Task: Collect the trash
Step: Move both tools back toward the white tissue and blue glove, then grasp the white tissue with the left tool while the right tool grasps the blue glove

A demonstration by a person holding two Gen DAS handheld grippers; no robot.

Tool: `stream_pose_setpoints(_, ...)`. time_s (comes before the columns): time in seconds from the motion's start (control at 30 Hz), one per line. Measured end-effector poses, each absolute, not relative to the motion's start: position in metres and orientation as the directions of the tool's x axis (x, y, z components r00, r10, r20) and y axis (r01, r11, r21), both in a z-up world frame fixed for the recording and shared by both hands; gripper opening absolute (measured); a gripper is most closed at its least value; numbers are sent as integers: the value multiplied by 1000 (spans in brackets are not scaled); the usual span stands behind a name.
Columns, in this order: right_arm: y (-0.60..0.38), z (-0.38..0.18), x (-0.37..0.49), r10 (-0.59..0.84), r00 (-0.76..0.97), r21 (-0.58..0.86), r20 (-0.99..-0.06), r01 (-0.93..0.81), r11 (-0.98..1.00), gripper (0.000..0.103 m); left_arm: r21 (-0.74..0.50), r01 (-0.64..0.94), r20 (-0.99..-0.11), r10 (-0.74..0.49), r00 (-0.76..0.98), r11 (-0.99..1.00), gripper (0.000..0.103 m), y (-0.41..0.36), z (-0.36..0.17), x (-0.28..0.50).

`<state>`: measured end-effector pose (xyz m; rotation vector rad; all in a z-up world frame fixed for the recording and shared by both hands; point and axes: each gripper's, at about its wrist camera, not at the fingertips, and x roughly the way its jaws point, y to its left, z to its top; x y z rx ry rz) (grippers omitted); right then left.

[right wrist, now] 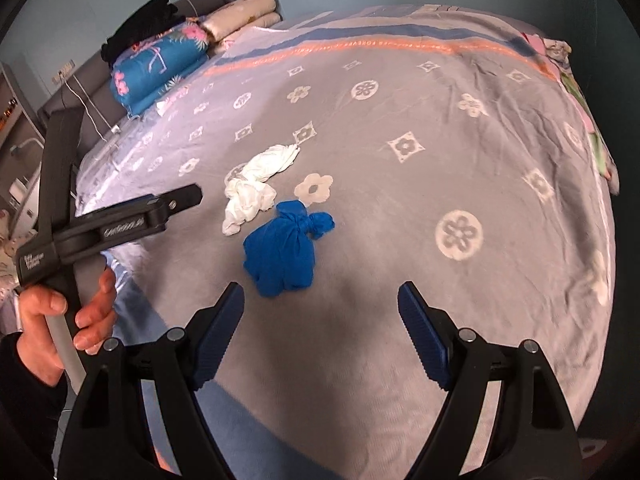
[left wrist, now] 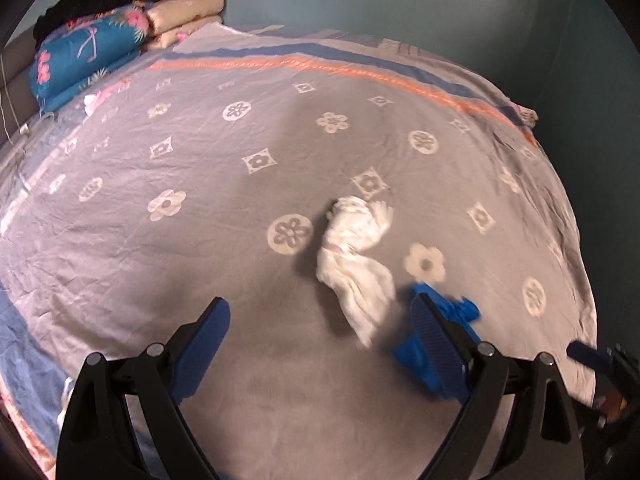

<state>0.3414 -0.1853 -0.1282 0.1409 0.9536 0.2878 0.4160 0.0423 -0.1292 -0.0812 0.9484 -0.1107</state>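
Both grippers hang over the bed [right wrist: 460,152] with their jaws wide apart and nothing between them. The blue bag [right wrist: 282,254], knotted at the top, lies on the bedspread just ahead of the right gripper [right wrist: 320,320], slightly left of centre. The white bag [left wrist: 354,256] lies right in front of the left gripper [left wrist: 320,332], touching the blue one.

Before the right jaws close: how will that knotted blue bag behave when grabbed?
Blue bag looks like thin crinkled film, so probably floppy and will squash. Small and slumped flat on the bedspread, likely light. The knot seems the firmest hold; the film may slip.
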Motion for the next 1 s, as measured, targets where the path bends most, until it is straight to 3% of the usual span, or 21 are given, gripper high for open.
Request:
stream_pose_setpoints(0.33,-140,-152,385,222,530,140,-818,-190,972,76,-86,28,-829,-87,552,996,88,40,-159,472)
stream_pose_setpoints(0.53,-122,-171,405,185,515,95,-837,-195,976,73,-134,23,-842,-126,525,991,87,36,-180,492)
stream_pose_setpoints(0.73,-110,-185,416,173,495,77,-852,-209,975,59,-118,79,-839,-142,525,990,61,24,-191,492)
stream_pose_setpoints(0.87,-102,-190,419,188,475,86,-860,-227,970,39,-120,127,-825,-170,539,985,28,17,-189,488)
stream_pose_setpoints(1.0,-96,-189,419,200,464,95,-863,-241,966,25,-96,140,-817,-159,554,985,22,14,-186,484)
